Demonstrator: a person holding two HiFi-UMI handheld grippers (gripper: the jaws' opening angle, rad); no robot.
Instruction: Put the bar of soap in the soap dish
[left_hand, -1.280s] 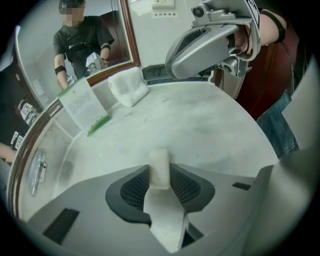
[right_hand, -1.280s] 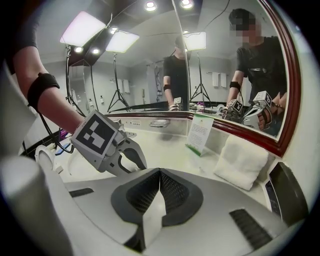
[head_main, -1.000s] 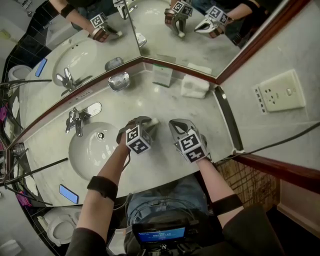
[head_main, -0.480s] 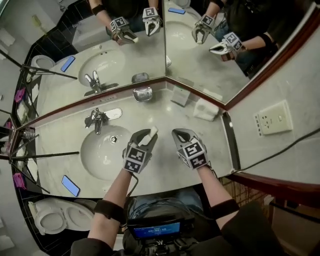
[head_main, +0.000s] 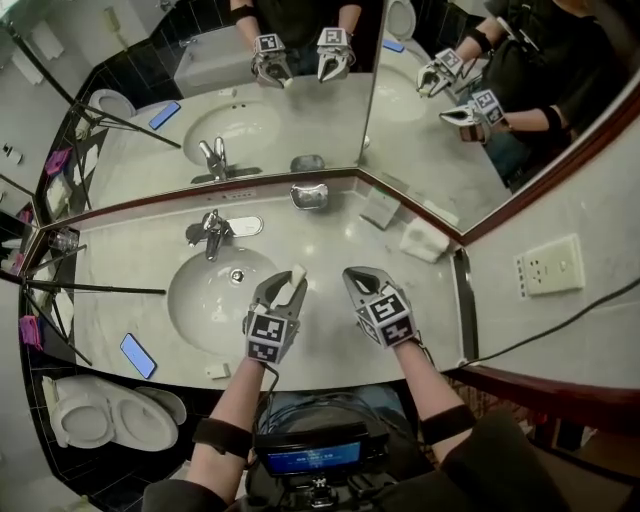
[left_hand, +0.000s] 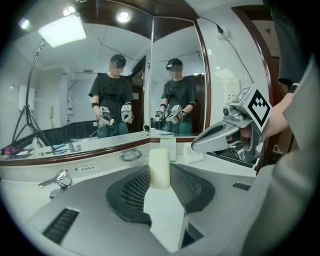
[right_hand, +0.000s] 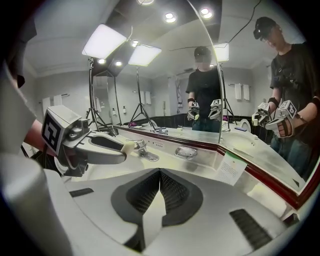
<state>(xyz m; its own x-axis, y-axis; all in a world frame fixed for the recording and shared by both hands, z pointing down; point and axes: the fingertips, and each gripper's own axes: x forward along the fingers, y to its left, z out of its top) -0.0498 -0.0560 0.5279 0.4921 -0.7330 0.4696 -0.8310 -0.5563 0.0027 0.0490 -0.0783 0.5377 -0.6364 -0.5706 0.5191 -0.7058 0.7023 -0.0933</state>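
1. Two grey hand-held grippers are nearest the person, side by side over the front of a pale, stone-look countertop (head_main: 330, 235).
2. The left gripper (head_main: 285, 290) pinches a small, pale cream, rectangular bar of soap (head_main: 297, 276) between its ribbed black pads. The bar of soap stands upright at the tips, with its upper end poking out past them.
3. The right gripper (head_main: 356, 278), just beside the left one, carries nothing. Its jaws are pressed together.
4. To the left of the held soap is a white oval basin (head_main: 200, 300) sunk into the countertop. A flat blue phone (head_main: 137, 355) lies near the basin's front left rim.
5. Behind the basin stands a chrome tap (head_main: 212, 232).
6. Farther back, at the foot of the mirror, sits the small shiny metal soap dish (head_main: 309, 196). It appears empty and is well apart from the soap.
7. To the right of the soap dish are a white printed card (head_main: 381, 208) and a folded white towel (head_main: 424, 240).
8. A large corner mirror (head_main: 300, 110) closes the scene, reflecting the person and both grippers.
9. Progress, as a judgement: the soap is gripped and seems clear of the countertop, so the pick-up looks done. What remains is to carry it back to the soap dish, lower it in and let the jaws spread.
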